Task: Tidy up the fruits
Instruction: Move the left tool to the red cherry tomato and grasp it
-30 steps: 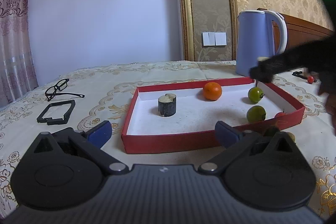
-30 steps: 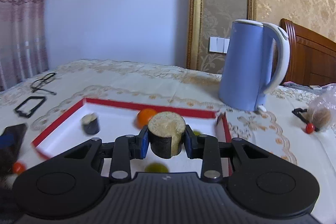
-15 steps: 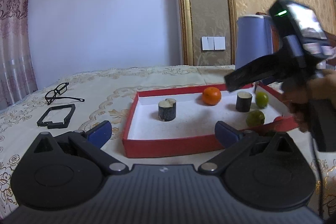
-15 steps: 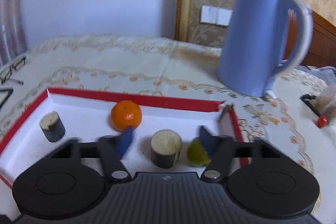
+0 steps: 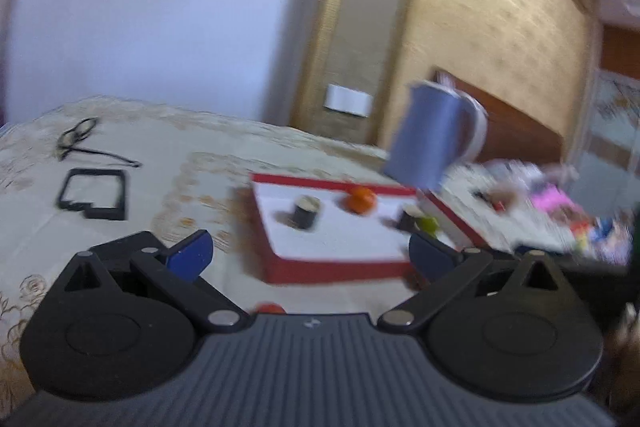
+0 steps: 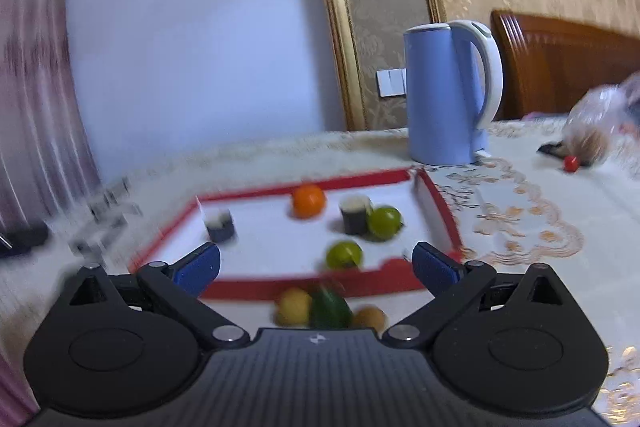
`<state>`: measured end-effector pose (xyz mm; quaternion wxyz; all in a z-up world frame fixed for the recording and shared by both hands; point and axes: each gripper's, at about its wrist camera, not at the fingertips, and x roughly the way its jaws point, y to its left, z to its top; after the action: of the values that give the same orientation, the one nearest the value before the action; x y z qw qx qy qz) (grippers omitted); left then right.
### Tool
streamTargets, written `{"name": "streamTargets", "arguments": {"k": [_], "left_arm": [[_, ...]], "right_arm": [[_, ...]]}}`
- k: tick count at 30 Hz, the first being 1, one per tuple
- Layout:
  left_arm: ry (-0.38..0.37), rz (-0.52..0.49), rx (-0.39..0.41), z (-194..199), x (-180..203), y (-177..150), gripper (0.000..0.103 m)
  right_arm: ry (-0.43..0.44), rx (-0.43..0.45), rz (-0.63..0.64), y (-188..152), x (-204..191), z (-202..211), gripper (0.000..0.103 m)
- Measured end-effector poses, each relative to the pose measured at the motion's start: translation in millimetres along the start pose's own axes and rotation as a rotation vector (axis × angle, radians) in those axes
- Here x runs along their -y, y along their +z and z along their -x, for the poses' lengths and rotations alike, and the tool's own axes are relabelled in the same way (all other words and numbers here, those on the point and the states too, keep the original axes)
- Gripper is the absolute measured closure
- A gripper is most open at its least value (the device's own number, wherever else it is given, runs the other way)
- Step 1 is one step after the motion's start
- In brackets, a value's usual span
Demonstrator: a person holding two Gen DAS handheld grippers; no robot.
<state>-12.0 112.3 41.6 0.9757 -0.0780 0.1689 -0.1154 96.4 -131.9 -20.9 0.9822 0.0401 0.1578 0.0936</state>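
Observation:
A red-rimmed white tray [image 6: 436, 203] [image 5: 340, 269] holds an orange [image 6: 308, 201] [image 5: 360, 200], two dark cylinder pieces [image 6: 355, 214] [image 6: 219, 225] and two green fruits [image 6: 384, 222] [image 6: 344, 255]. In front of the tray lie a yellow fruit [image 6: 294, 305], a dark green fruit [image 6: 330, 309] and a brownish fruit [image 6: 370, 317]. My right gripper [image 6: 316, 265] is open and empty, above the tray's front edge. My left gripper [image 5: 310, 253] is open and empty, short of the tray. A small red fruit [image 5: 270, 308] lies just before it.
A blue kettle [image 6: 448, 95] [image 5: 436, 135] stands behind the tray. Glasses [image 5: 78, 139] and a black frame [image 5: 94, 195] lie at the left. A plastic bag [image 6: 600, 119] and a small red fruit [image 6: 571, 163] are at the far right. Both views are motion-blurred.
My right gripper let go of the cylinder piece in the tray, opened wide and pulled back. My left gripper swung and tilted, blurring its view.

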Motion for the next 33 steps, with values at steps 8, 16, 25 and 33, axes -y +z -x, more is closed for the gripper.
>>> {"name": "streamTargets", "arguments": {"k": [8, 16, 25, 33], "left_arm": [[0.02, -0.202, -0.058, -20, 35, -34, 0.0], [-0.039, -0.197, -0.106, -29, 47, -42, 0.0], [-0.099, -0.137, -0.183, -46, 29, -43, 0.0], [-0.047, -0.153, -0.201, -60, 17, -34, 0.0]], "right_arm": [[0.012, 0.018, 0.011, -9, 3, 2, 0.0], [-0.119, 0.057, 0.043, -9, 20, 11, 0.0], [-0.066, 0.045, -0.038, -11, 33, 16, 0.0], [-0.063, 0.039, -0.004, -14, 25, 15, 0.0]]}}
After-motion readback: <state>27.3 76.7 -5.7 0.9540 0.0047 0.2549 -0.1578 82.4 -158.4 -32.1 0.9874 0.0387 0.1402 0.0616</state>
